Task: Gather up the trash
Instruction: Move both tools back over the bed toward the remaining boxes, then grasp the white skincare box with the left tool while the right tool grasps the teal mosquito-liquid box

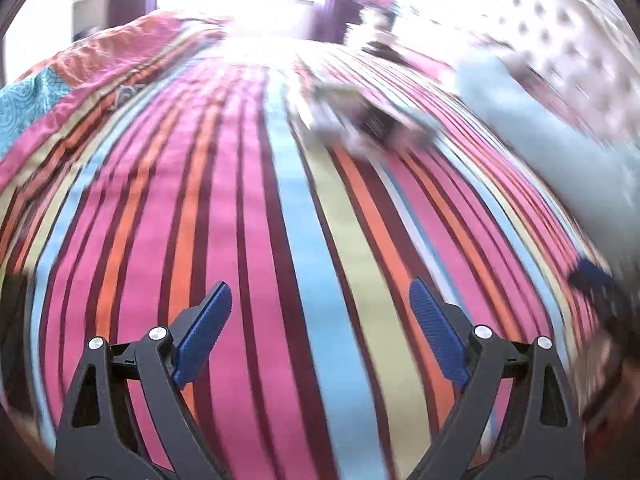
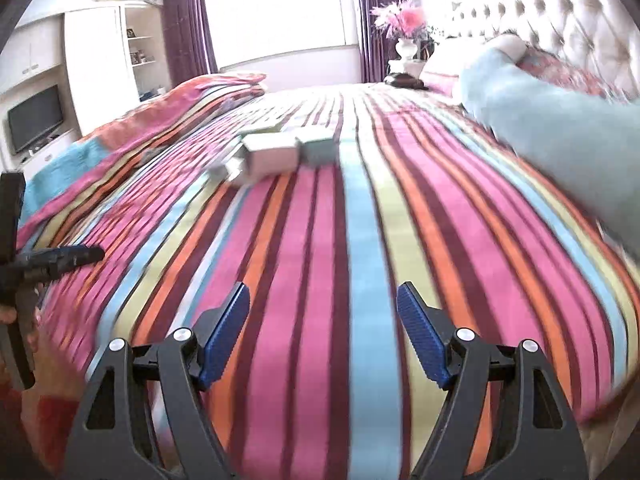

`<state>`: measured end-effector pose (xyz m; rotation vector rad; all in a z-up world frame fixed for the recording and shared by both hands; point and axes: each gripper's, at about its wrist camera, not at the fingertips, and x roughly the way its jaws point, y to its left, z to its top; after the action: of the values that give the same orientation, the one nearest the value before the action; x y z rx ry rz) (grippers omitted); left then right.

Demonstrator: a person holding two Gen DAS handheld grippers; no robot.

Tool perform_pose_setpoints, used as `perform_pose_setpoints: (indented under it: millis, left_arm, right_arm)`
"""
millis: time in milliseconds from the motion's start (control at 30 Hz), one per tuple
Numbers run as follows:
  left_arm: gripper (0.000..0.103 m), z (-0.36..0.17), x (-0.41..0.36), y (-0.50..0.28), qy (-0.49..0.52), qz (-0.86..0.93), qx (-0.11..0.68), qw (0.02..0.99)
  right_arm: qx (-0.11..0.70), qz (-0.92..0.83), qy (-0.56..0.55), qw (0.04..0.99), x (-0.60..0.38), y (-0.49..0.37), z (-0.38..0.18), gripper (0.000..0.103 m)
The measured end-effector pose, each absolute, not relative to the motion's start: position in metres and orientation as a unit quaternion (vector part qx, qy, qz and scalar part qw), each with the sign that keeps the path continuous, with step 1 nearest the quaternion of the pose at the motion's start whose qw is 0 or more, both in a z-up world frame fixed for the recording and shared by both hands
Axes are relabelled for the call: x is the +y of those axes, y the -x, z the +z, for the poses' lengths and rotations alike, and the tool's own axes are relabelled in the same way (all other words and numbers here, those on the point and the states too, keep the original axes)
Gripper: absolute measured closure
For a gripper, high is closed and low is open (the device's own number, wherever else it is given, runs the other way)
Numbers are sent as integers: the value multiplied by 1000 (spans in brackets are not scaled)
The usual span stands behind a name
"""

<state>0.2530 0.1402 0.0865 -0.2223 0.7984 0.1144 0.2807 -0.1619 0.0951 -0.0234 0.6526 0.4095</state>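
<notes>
Several small empty cardboard boxes (image 2: 272, 154) lie in a loose pile on the striped bedspread (image 2: 312, 248), far ahead of my right gripper (image 2: 323, 308). That gripper is open and empty over the bed. In the left wrist view the same pile (image 1: 368, 118) is blurred, up and to the right of my left gripper (image 1: 320, 306), which is also open and empty above the bedspread (image 1: 240, 220). The left gripper also shows at the left edge of the right wrist view (image 2: 60, 258).
A light blue pillow (image 2: 552, 120) lies on the right of the bed below the tufted headboard (image 2: 540, 20). A folded quilt (image 2: 168, 116) lies on the left. A vase of pink flowers (image 2: 404, 32), a window, purple curtains and a TV (image 2: 36, 122) stand beyond.
</notes>
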Motion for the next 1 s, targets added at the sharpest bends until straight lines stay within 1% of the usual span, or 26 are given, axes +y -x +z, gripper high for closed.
perform_pose_setpoints:
  millis: [133,233,400,733,867,1000]
  left_arm:
    - [15,84,160,-349,126,88,378,913]
    - [15,78,166,-400,128,93,384,910]
    - [15,66,176,-454,132,107,402,900]
    - [15,52,179,-506,130,91,416,895]
    - [15,49,176,-514,134,81,424,892]
    - [15,48,173,-513,133,73,412,898]
  right_arm:
    - [311,194,30,930,-137,-370,103,31]
    - [308,202,39,929,-120,-411,102,31]
    - [330,208,44,920,-99,-462,92,31]
    - [340,226,68,910,-62,-514,82,31]
    - [347,226,63,908,-53,-533,81,31]
    - [367,233,51,899,-53,-550,73,30]
